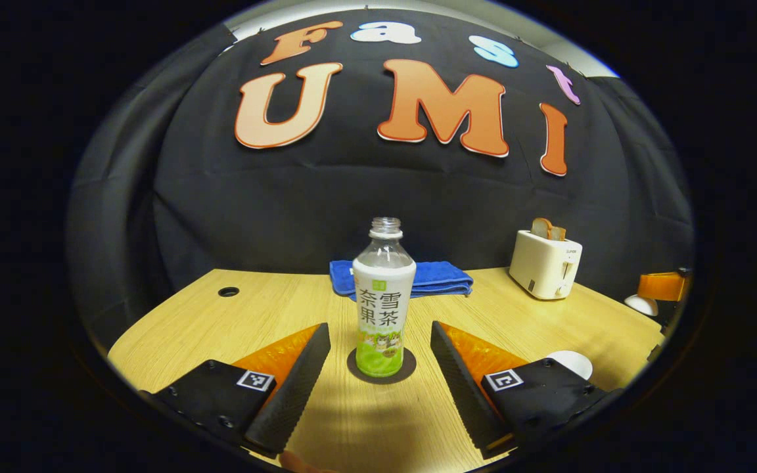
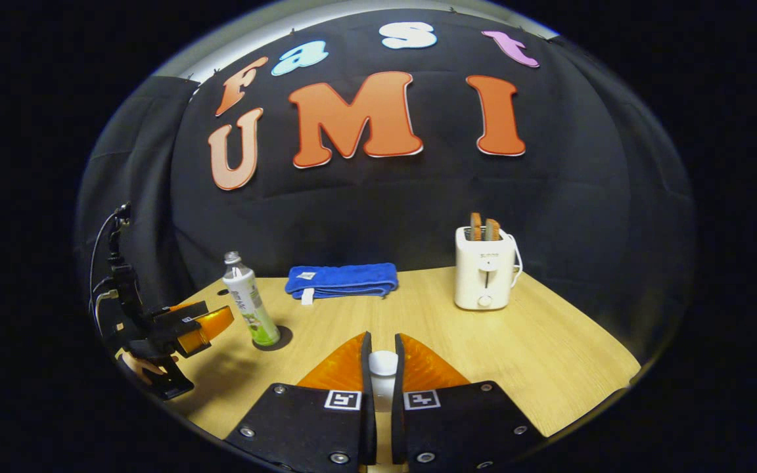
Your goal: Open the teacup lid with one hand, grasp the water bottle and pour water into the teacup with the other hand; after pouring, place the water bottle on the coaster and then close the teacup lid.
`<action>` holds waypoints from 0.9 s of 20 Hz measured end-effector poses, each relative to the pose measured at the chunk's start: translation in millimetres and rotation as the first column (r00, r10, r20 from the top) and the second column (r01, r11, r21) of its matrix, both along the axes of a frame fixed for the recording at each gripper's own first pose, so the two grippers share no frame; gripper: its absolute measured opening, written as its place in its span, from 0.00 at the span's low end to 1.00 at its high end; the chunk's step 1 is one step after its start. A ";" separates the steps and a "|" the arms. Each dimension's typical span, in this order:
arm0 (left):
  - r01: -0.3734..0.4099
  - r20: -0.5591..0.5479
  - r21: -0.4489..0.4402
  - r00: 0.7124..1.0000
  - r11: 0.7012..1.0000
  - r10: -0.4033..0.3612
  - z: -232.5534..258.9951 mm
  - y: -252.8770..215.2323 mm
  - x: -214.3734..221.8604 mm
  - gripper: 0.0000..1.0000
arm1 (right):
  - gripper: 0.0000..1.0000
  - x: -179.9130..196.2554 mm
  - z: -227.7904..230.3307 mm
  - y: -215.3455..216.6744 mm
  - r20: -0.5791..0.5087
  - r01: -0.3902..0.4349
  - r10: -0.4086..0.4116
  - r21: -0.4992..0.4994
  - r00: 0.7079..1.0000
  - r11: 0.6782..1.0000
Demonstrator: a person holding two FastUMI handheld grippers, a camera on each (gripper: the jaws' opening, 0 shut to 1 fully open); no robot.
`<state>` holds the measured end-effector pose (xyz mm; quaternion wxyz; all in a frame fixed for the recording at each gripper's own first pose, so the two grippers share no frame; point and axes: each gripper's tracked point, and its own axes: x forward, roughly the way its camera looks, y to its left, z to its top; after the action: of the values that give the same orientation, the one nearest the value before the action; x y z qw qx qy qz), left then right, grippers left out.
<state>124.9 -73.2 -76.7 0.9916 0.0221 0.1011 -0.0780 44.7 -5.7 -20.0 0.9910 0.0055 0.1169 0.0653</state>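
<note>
Right gripper is pinching the white lid between both fingers. Left gripper is gaping wide around the bottle, untouched, standing on its coaster at 12 o'clock.

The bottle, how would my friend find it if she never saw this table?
Start at the wooden table and find the folded blue towel at the back. In front of it the bottle stands upright on a dark round coaster. It is the one clear, capless thing with a white-and-green label.

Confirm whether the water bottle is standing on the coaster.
Yes: in the left gripper view the water bottle stands upright on the dark round coaster, between open jaws.
</note>
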 end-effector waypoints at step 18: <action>-0.111 0.029 -0.055 0.993 0.992 0.112 18.1 86.9 -32.2 1.00 | 0.09 34.9 -97.3 52.7 -0.174 -0.053 0.035 -0.097 0.984 0.994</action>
<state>92.7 13.7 -58.6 0.9961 -0.0086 0.0841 -0.0247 79.6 47.0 -117.3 0.9745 -0.0417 0.2051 0.0805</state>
